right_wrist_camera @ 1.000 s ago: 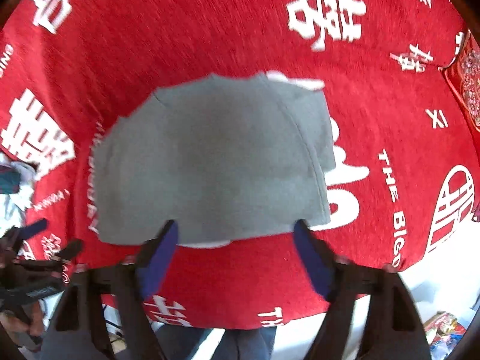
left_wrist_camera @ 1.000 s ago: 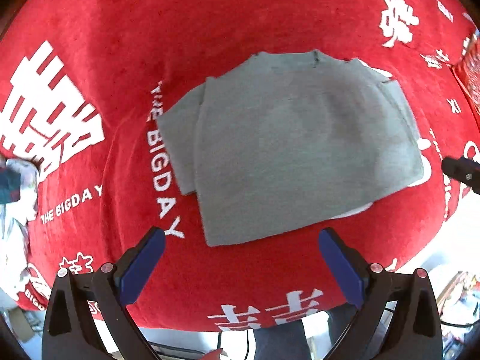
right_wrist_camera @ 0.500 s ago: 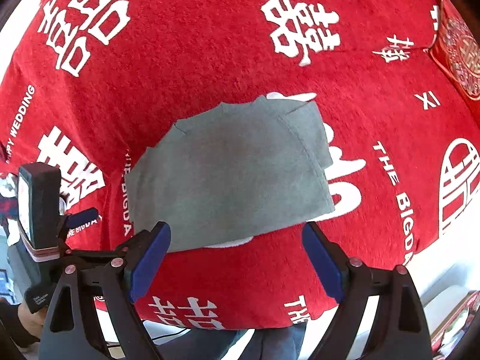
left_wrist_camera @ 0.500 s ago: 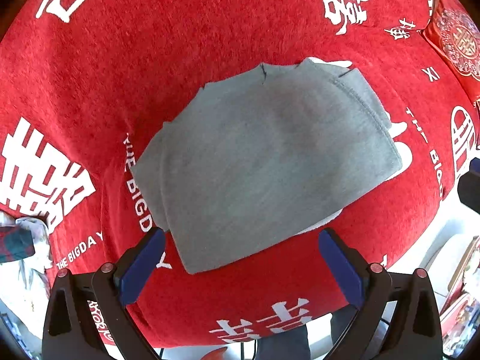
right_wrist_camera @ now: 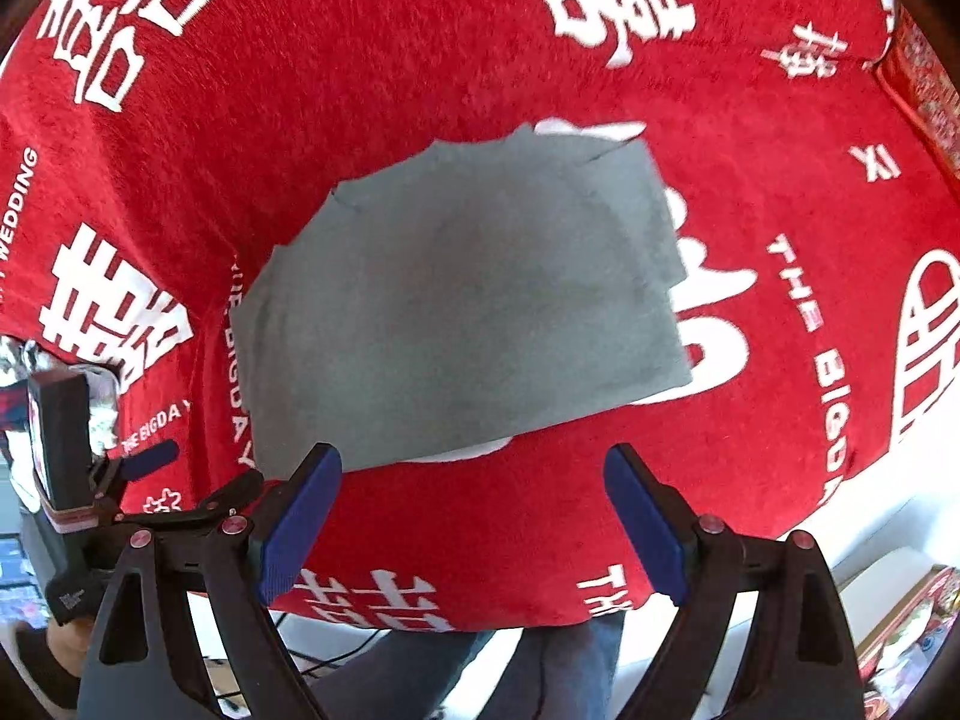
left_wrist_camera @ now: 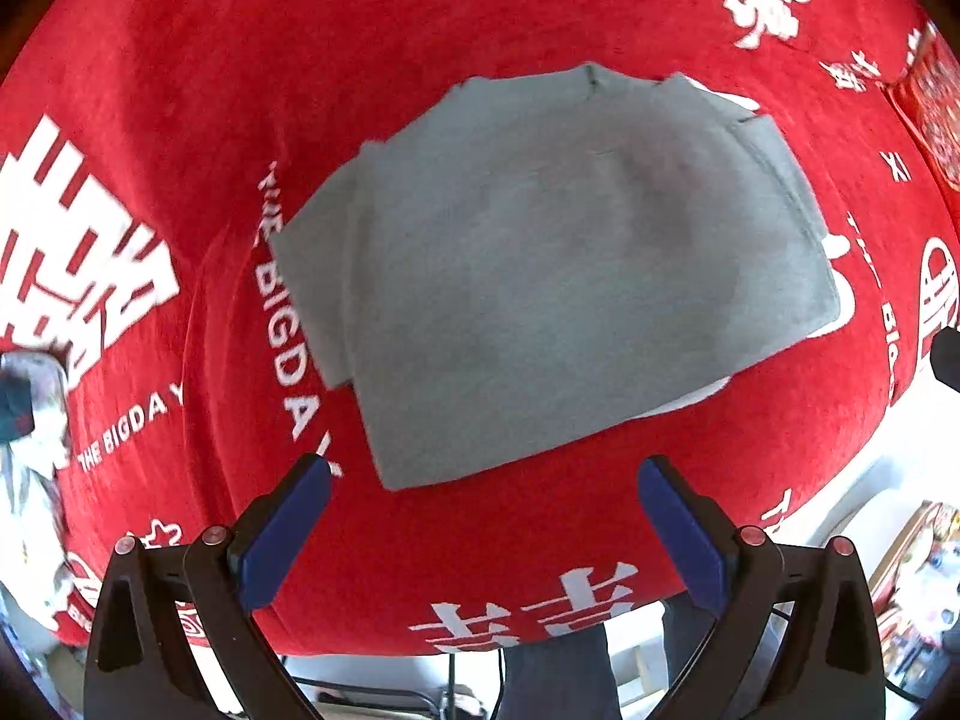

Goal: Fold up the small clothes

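I have the grey garment (left_wrist_camera: 558, 276) lying folded flat on the red printed cloth (left_wrist_camera: 180, 90), near the table's front edge, w/ a white layer peeking out under its near hem. Left gripper (left_wrist_camera: 483, 534) hangs above that hem, jaws wide, nothing between them. Right gripper (right_wrist_camera: 474, 516) likewise: jaws have just been opening, now wide and empty, the garment's hem just beyond its tips. Risks as I judge them: a pinch at the hem may catch only the top layer & peel the fold apart; a deep bite could snag the red cloth too and drag it; both grippers sit close, so a clash is possible.
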A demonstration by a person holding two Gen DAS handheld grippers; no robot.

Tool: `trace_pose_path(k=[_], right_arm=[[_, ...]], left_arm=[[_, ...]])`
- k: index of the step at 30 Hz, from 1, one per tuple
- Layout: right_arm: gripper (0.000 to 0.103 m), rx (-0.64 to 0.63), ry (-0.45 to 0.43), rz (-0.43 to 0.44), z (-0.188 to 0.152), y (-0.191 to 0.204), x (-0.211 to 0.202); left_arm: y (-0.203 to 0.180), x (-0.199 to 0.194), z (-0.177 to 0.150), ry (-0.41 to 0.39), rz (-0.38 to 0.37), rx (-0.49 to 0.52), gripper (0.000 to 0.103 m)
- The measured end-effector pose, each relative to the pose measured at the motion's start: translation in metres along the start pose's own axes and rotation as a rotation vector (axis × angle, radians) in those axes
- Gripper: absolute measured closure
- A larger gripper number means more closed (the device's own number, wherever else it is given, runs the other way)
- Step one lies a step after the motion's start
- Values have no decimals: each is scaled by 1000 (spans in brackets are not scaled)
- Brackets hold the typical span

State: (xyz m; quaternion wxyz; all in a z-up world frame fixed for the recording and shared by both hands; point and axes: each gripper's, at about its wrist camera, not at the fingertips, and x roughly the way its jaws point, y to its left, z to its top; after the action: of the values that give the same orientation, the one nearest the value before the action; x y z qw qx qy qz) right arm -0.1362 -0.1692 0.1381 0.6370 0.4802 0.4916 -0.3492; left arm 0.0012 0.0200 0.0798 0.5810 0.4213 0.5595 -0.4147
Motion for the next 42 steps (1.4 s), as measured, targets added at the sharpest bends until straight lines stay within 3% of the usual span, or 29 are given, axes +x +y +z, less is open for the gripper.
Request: trace_pose_path(k=[8,14,19,25,27,29,31,32,33,35,36,38,42], right_arm=[[12,66,81,139,-8,-10,43],[12,234,179,301,-25,-36,97],[12,362,237,410,-37,-46,144],[12,465,220,537,-40,-43,179],[12,492,213,551,-40,-42,186],[12,518,201,574,-38,-40,191],[12,523,196,569,-36,-36,193],[14,522,195,555,-34,-34,193],[21,522,193,546,-34,-33,192],[95,510,203,470,-30,-33,191],[95,508,212,432,-29,-33,191],[95,503,190,458,-30,-33,184],[96,401,165,429,-36,-27,172]], left_arm=[[44,14,-16,0,-37,-116,1],[79,44,-36,16,-84,-248,1],[89,74,-48,28,-151,-300,1],[84,103,-42,12,-201,-301,1],[82,112,-36,4,-213,-314,13],[79,124,-32,42,-216,-316,48],[78,132,-28,59,-215,-330,54],[77,128,-26,27,-219,-328,70],[75,126,-25,24,-227,-319,75],[75,122,-23,11,-223,-314,88],[74,118,-23,5,-231,-306,90],[73,106,-26,-21,-227,-288,94],[69,97,-38,-40,-191,-229,94]])
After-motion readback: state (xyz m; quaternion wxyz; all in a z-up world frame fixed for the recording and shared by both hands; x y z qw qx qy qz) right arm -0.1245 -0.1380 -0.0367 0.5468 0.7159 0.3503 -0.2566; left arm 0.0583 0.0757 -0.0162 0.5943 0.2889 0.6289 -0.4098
